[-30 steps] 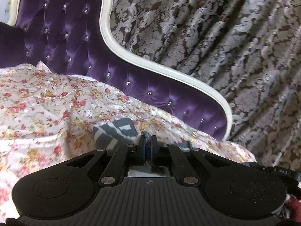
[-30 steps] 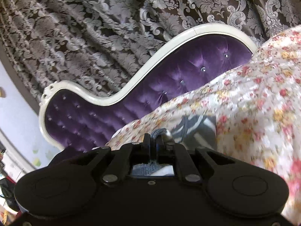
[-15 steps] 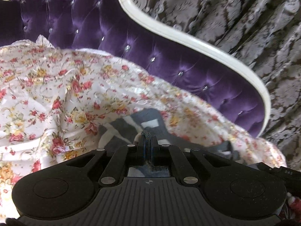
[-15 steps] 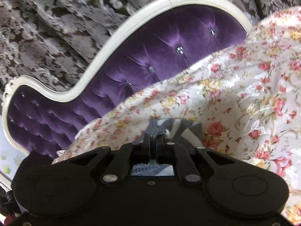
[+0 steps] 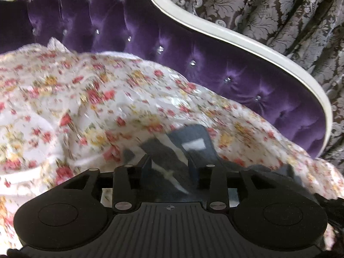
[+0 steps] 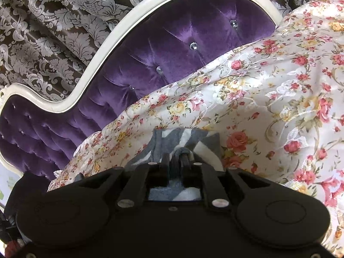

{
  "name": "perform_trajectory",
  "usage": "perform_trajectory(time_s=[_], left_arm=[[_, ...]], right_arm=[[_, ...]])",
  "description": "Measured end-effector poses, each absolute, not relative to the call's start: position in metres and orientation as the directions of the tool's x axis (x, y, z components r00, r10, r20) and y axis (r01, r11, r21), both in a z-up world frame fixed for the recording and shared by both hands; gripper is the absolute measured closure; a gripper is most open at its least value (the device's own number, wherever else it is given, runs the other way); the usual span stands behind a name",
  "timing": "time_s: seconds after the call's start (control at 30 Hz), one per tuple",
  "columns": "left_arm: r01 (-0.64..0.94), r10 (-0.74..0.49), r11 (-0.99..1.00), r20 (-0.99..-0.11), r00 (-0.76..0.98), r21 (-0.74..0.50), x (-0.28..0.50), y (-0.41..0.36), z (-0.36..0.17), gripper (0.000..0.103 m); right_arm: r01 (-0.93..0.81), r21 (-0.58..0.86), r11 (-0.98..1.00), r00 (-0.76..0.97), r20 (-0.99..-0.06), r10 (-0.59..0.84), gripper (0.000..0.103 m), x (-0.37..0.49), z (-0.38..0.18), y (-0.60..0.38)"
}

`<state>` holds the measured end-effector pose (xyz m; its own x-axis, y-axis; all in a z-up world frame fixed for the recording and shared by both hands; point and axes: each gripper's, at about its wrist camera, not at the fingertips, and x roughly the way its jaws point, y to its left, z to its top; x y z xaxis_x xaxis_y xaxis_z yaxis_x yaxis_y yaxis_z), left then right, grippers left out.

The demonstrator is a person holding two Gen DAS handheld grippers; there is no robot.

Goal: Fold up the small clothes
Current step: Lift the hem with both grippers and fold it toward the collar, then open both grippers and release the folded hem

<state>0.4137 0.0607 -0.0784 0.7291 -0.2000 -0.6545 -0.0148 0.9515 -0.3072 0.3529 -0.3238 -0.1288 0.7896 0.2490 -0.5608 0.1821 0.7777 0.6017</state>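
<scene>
Floral bedspread (image 5: 90,99): smeared by motion blur in the left wrist view.
Grey garment (image 6: 185,142): near part hidden behind the right hand-held gripper (image 6: 180,161).
Purple headboard (image 5: 150,32): top cut off by the frame.

White floral-print bedspread (image 5: 90,99) fills 9 o'clock, tufted purple velvet headboard with cream trim (image 6: 172,43) behind it, brown damask curtain (image 5: 279,10) at 1 o'clock.

Soft, even daylight; strong fisheye bending at the edges.
Left view's floral bedspread (image 5: 90,107) is motion-blurred; right view sharp, sheen on purple headboard (image 6: 176,43).
</scene>
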Motion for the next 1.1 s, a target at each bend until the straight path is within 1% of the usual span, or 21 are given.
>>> perform_trajectory(time_s=[0.03, 0.07, 0.13, 0.17, 0.23, 0.37, 0.43, 0.6, 0.77, 0.93, 1.1], left_arm=[[-0.021, -0.19, 0.954, -0.659, 0.728, -0.299, 0.416, 0.061, -0.078, 0.06], [-0.029, -0.184, 0.954, -0.661, 0.728, -0.297, 0.417, 0.062, -0.079, 0.06], [-0.038, -0.183, 0.952, -0.664, 0.725, -0.304, 0.42, 0.065, -0.078, 0.058], [-0.041, -0.183, 0.951, -0.666, 0.723, -0.306, 0.421, 0.065, -0.077, 0.057], [-0.052, -0.169, 0.953, -0.668, 0.724, -0.297, 0.421, 0.065, -0.073, 0.047], [-0.047, -0.134, 0.969, -0.677, 0.723, -0.242, 0.416, 0.057, -0.06, 0.043], [-0.036, -0.127, 0.975, -0.682, 0.72, -0.219, 0.412, 0.052, -0.055, 0.038], [0.007, -0.1, 0.991, -0.701, 0.706, -0.134, 0.398, 0.035, -0.042, 0.036], [0.038, -0.084, 0.996, -0.727, 0.682, -0.079, 0.384, 0.02, -0.037, 0.036], [0.076, -0.052, 0.997, -0.727, 0.685, 0.001, 0.368, 0.001, -0.034, 0.034], [0.124, -0.067, 0.992, -0.731, 0.679, 0.024, 0.356, -0.015, -0.035, 0.034]], right_arm=[[0.182, 0.6, 0.779, 0.791, -0.56, 0.247, 0.073, 0.353, -0.129, -0.324], [0.182, 0.596, 0.782, 0.792, -0.56, 0.243, 0.069, 0.352, -0.128, -0.323], [0.186, 0.579, 0.794, 0.806, -0.552, 0.214, 0.048, 0.351, -0.124, -0.323], [0.189, 0.567, 0.802, 0.812, -0.55, 0.198, 0.046, 0.35, -0.122, -0.323], [0.195, 0.549, 0.813, 0.824, -0.542, 0.169, 0.046, 0.349, -0.118, -0.325], [0.198, 0.525, 0.828, 0.834, -0.534, 0.139, 0.046, 0.347, -0.112, -0.326], [0.191, 0.495, 0.848, 0.837, -0.533, 0.122, 0.046, 0.347, -0.108, -0.323], [0.162, 0.454, 0.876, 0.849, -0.517, 0.111, 0.045, 0.344, -0.098, -0.315], [0.114, 0.386, 0.916, 0.859, -0.501, 0.104, 0.045, 0.339, -0.087, -0.302], [0.058, 0.352, 0.934, 0.861, -0.492, 0.132, 0.04, 0.334, -0.081, -0.289], [0.015, 0.324, 0.946, 0.849, -0.504, 0.159, 0.04, 0.332, -0.081, -0.276]])
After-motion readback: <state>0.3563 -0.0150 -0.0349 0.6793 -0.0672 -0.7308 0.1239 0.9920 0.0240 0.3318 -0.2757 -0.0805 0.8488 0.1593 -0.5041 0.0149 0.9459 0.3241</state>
